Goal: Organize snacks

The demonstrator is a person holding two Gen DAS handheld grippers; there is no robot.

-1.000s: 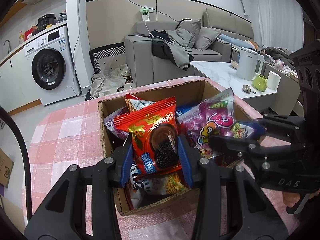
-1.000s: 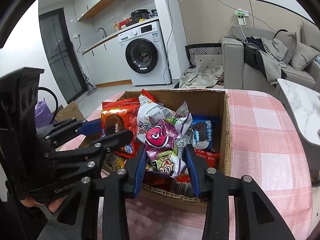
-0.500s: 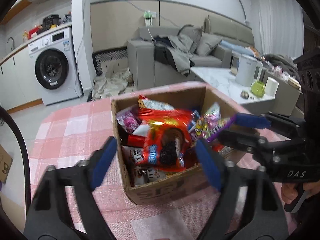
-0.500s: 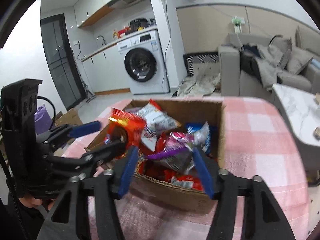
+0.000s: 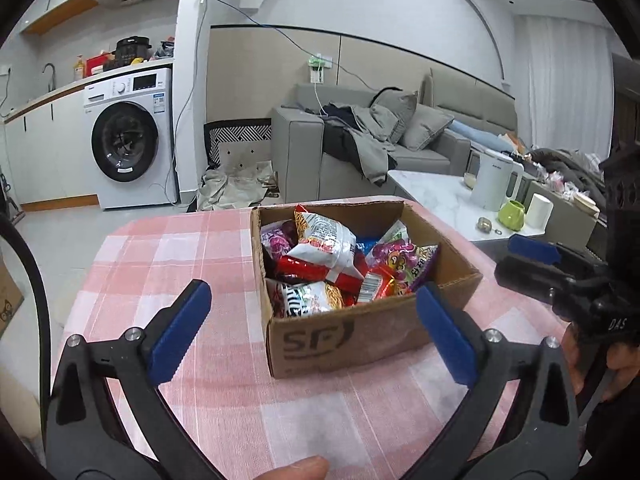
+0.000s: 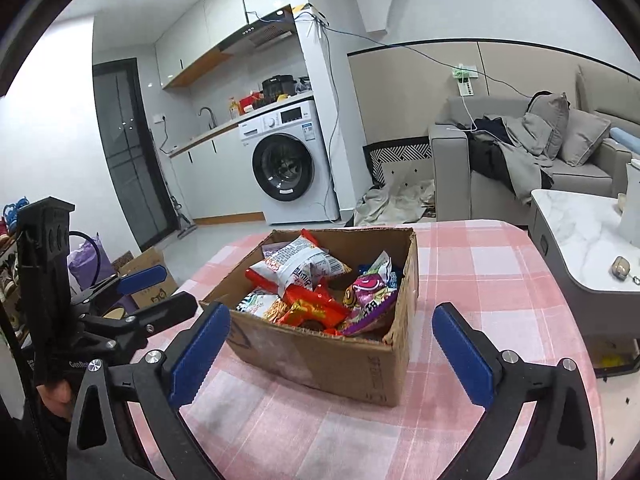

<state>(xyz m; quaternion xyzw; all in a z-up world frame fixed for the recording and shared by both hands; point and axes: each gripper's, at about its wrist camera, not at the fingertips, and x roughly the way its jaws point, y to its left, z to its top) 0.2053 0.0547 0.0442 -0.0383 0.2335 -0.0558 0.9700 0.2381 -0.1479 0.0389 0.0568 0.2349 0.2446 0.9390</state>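
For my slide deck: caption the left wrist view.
Left tool opening, nothing between its pads, before a cardboard box full of snack packets on a pink checked tablecloth.

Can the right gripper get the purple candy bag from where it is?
Probably yes. The right gripper is opening with nothing between its jaws, and the purple candy bag lies uncovered on top in the open box.

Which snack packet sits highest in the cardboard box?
The white crinkled packet with red ends, propped on top of the pile toward the back of the brown cardboard box; the purple cartoon packet and others lie lower.
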